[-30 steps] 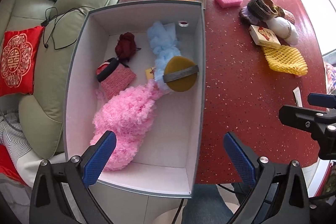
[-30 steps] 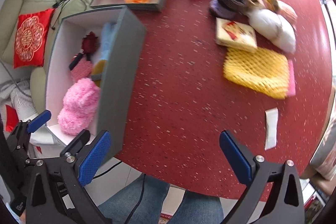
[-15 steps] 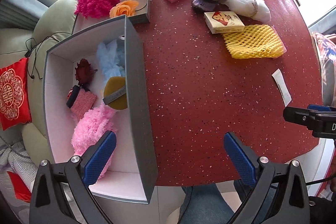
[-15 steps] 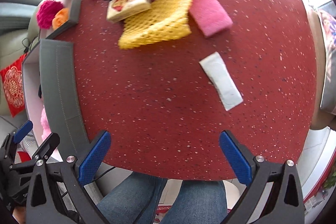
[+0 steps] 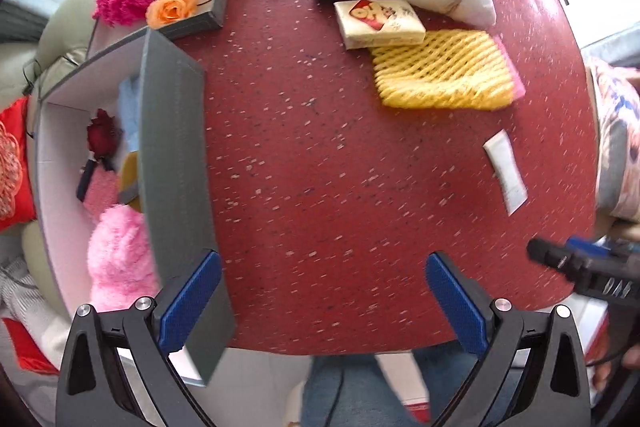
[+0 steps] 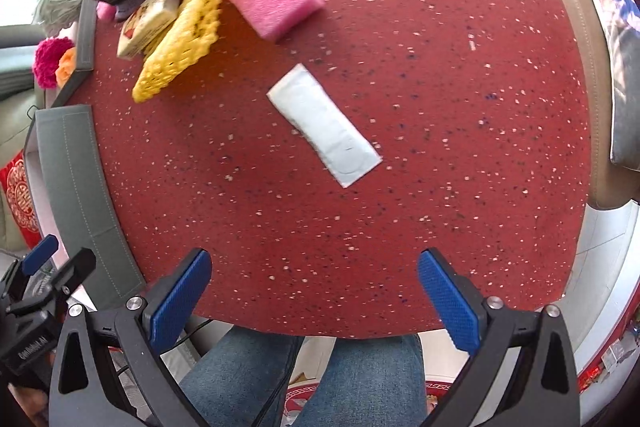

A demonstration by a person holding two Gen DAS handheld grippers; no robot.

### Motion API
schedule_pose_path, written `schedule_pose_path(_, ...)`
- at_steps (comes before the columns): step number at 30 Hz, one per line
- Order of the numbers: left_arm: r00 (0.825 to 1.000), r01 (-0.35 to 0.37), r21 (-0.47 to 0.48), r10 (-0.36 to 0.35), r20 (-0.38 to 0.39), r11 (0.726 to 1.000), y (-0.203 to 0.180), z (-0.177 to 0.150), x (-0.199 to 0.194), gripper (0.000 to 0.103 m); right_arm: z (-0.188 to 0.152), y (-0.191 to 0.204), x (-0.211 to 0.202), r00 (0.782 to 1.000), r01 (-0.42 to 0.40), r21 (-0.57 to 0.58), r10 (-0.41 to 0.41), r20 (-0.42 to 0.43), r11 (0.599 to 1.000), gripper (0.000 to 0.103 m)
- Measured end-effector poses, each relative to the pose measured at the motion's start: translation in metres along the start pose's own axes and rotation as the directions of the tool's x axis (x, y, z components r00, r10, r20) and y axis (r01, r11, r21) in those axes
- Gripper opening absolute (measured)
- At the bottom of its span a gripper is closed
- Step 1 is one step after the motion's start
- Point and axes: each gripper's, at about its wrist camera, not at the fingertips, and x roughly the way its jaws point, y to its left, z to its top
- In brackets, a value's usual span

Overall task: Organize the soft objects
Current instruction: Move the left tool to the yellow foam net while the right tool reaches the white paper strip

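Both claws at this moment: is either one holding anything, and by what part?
Nothing is held. The left claw and right claw are both open, with only the red table showing between their fingers.

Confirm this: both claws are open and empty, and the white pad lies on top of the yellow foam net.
One detail is wrong. In the right wrist view the white pad lies alone on the red table, apart from the yellow foam net. The left claw and right claw are open and empty.

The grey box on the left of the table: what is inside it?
In the grey box: a fluffy pink piece, a dark red rose, a light blue item. The near wall hides the rest.
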Motion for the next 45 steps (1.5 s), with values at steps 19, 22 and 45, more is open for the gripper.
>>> schedule_pose_path(19, 0.990, -0.121, -0.223, 0.133, 0.038, 0.967, -0.062, 0.114, 0.076, 0.103, -0.005, -0.043, 0.012, 0.996, 0.090, -0.029, -0.090, -0.003, 0.996, 0.103)
schedule_pose_path(22, 0.983, -0.171, -0.183, 0.180, 0.036, 0.968, -0.064, 0.104, 0.085, 0.103, 0.001, -0.039, 0.011, 0.996, 0.083, -0.039, -0.082, 0.019, 0.996, 0.103)
schedule_pose_path(45, 0.999, -0.036, -0.467, 0.047, 0.013, 0.884, -0.021, 0.050, 0.070, 0.103, 0.057, 0.051, 0.043, 0.979, 0.198, -0.327, -0.173, 0.105, 0.924, 0.103)
